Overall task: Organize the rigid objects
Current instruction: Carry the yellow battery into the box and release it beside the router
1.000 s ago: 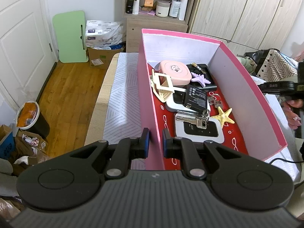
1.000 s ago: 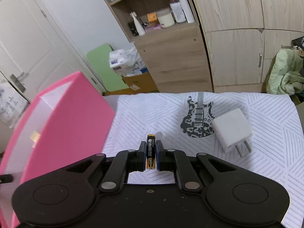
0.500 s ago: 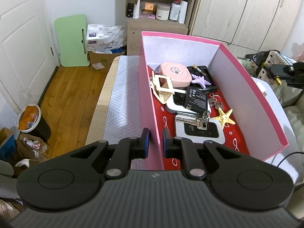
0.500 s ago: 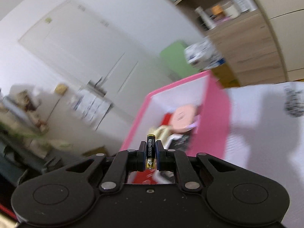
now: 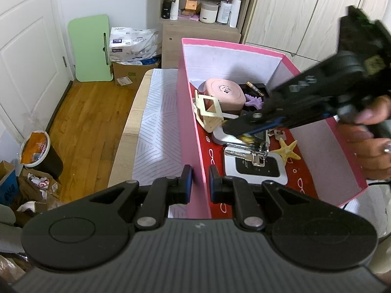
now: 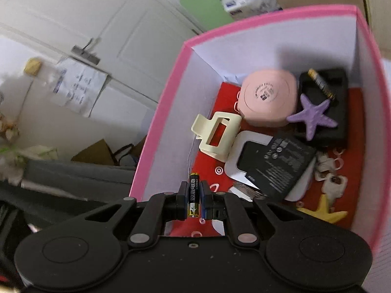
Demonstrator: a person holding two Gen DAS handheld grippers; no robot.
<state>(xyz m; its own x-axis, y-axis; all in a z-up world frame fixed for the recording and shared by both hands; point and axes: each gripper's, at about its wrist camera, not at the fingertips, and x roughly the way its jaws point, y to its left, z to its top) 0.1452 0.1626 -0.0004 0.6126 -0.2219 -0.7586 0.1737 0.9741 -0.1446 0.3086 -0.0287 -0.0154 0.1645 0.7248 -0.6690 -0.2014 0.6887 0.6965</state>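
A pink box (image 5: 189, 112) with a red floor stands on the striped table cover. My left gripper (image 5: 200, 184) is shut on the box's near left wall, one pad on each side. The right gripper (image 6: 194, 194) is shut on a black and gold battery (image 6: 193, 190) and hangs over the inside of the box, near its left wall. In the left wrist view, blurred, the right gripper (image 5: 244, 135) reaches in from the right with the battery (image 5: 246, 137) at its tip. The box holds a pink round case (image 6: 267, 97), a purple starfish (image 6: 312, 117), a cream hair claw (image 6: 217, 134) and a yellow starfish (image 6: 325, 210).
Also in the box are a black tray (image 6: 339, 112) with a second battery (image 6: 320, 84), a black card (image 6: 281, 163) and a white device (image 5: 254, 168). A person's hand (image 5: 371, 146) holds the right gripper. Wooden floor (image 5: 85, 122) and a bin (image 5: 36, 149) lie left of the table.
The right gripper swung left with the battery, from above the table cover beside the white charger to over the open box. The left gripper kept its hold on the box wall.
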